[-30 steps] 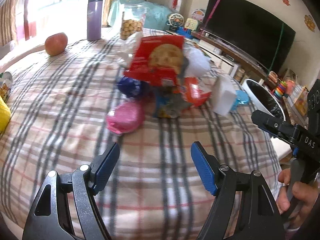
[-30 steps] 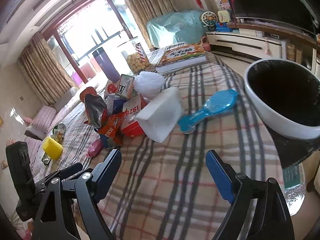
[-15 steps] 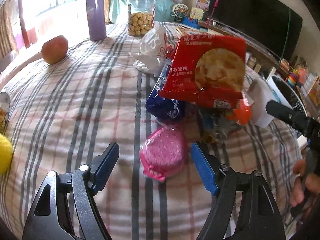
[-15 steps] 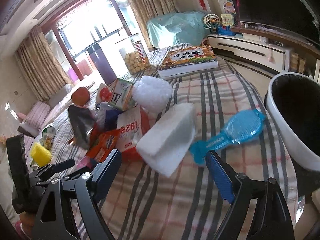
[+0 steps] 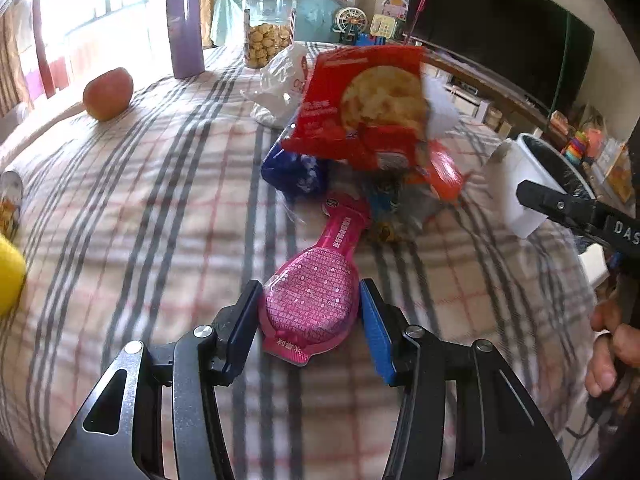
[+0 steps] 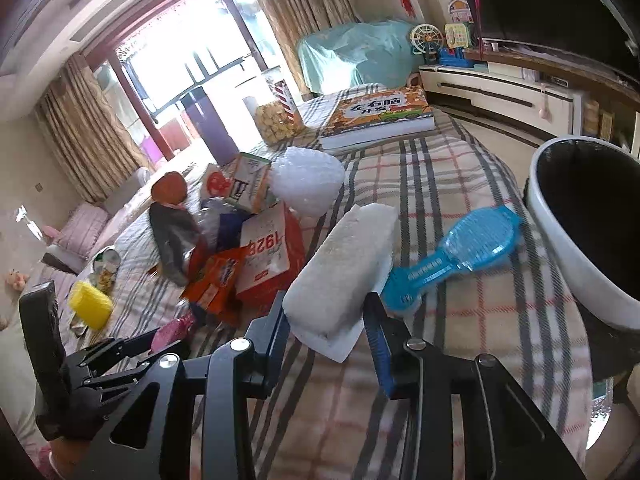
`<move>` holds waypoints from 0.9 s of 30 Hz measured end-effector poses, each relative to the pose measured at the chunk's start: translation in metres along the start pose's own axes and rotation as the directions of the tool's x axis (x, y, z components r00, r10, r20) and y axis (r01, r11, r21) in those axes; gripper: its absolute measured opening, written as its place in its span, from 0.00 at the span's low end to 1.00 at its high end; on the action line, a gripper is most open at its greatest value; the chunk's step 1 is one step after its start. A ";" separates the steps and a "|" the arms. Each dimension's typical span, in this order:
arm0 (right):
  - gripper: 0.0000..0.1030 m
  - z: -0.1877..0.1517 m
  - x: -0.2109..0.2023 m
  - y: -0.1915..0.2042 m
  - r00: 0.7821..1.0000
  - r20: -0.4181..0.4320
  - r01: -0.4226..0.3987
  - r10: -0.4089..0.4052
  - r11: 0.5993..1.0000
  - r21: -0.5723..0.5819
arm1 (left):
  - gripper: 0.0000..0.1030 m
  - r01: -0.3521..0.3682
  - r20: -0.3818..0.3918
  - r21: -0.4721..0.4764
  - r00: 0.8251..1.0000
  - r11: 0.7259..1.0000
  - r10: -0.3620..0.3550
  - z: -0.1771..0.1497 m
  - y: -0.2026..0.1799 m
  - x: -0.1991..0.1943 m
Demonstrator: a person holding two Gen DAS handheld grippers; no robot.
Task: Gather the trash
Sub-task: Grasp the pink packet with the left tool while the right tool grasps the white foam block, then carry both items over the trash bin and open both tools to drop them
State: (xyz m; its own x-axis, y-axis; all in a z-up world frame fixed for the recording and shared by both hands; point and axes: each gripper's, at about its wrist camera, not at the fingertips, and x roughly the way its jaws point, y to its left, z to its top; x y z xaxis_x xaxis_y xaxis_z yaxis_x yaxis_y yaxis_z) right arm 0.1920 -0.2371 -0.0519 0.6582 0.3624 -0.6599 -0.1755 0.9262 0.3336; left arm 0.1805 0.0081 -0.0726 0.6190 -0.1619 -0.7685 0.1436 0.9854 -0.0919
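Trash sits heaped on your plaid-covered desk [image 5: 160, 208]. Your left gripper [image 5: 310, 316] has just closed its jaws around a glossy pink paddle-shaped packet [image 5: 312, 300], neck pointing away. Your right gripper [image 6: 326, 322] has closed onto a white foam block [image 6: 340, 272], seemingly gripped, lying lengthwise.

Bright daylight pours through a large window [image 6: 180, 68] at the upper left of the right wrist view, flanked by patterned tan curtains [image 6: 80, 132]. A dark television [image 5: 500, 36] fills the upper right of the left wrist view above a low cabinet [image 6: 500, 88]. A teal-covered piece of furniture [image 6: 352, 52] stands at top centre.
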 end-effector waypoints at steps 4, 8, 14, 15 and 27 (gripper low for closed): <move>0.36 -0.009 -0.017 -0.002 1.000 0.004 -0.008 0.008 1.000 -0.008 | 0.47 0.064 0.006 -0.034 0.998 0.997 -0.064 -0.014 -0.010 -0.017; 0.36 -0.016 -0.029 -0.007 1.000 0.002 -0.008 0.008 1.000 -0.010 | 0.47 0.105 0.002 -0.013 0.994 0.994 -0.105 -0.023 -0.027 -0.027; 0.36 -0.029 -0.048 -0.019 1.000 0.005 -0.013 0.013 1.000 0.009 | 0.47 0.153 -0.001 0.046 0.988 0.987 -0.153 -0.027 -0.061 -0.034; 0.36 -0.031 -0.052 -0.022 1.000 0.007 -0.013 0.013 1.000 0.014 | 0.47 0.159 -0.001 0.054 0.987 0.986 -0.159 -0.026 -0.065 -0.034; 0.36 -0.037 -0.082 -0.051 0.999 0.044 0.010 -0.013 0.998 0.065 | 0.47 0.209 0.001 0.131 0.978 0.969 -0.211 -0.004 -0.117 -0.021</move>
State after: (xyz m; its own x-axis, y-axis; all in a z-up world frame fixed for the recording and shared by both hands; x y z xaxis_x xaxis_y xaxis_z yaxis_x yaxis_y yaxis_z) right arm 0.1203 -0.3098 -0.0398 0.6917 0.3455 -0.6342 -0.1205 0.9211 0.3703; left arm 0.1471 -0.1038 -0.0483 0.5754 -0.3659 -0.7315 0.3698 0.9141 -0.1663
